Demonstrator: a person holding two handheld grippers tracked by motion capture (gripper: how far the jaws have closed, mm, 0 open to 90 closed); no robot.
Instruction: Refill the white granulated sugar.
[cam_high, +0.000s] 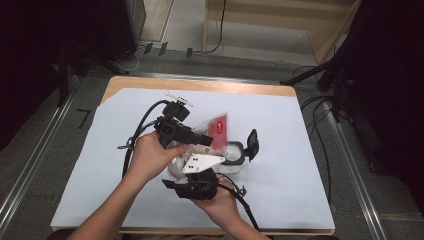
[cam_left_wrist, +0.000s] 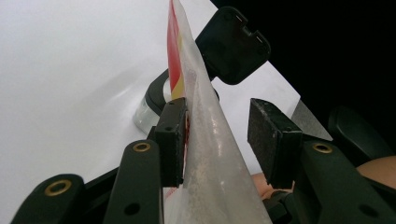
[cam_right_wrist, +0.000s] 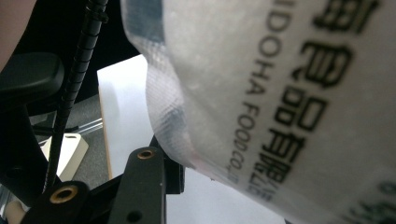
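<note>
Sitting closest to the person, the right gripper (cam_high: 196, 176) is down near the front edge of the white surface (cam_high: 280, 190), its grey plate on top. In the right gripper view the clear plastic pouch (cam_right_wrist: 280, 93) with black printed lettering lies against one jaw, and the other jaw is hidden, so I can't tell if it's actually clamped or just resting there. Just past it, the left gripper (cam_high: 200, 138) points right, toward the pouch (cam_high: 212, 131). In the left gripper view one pad sits right against the pouch (cam_left_wrist: 210, 140) while the other stands off with a gap, so those jaws are apart. So the pouch is held up off the surface between both grippers. Right behind it stands a small clear jar (cam_high: 234, 155) with its black flip lid (cam_high: 252, 143) swung open.
</note>
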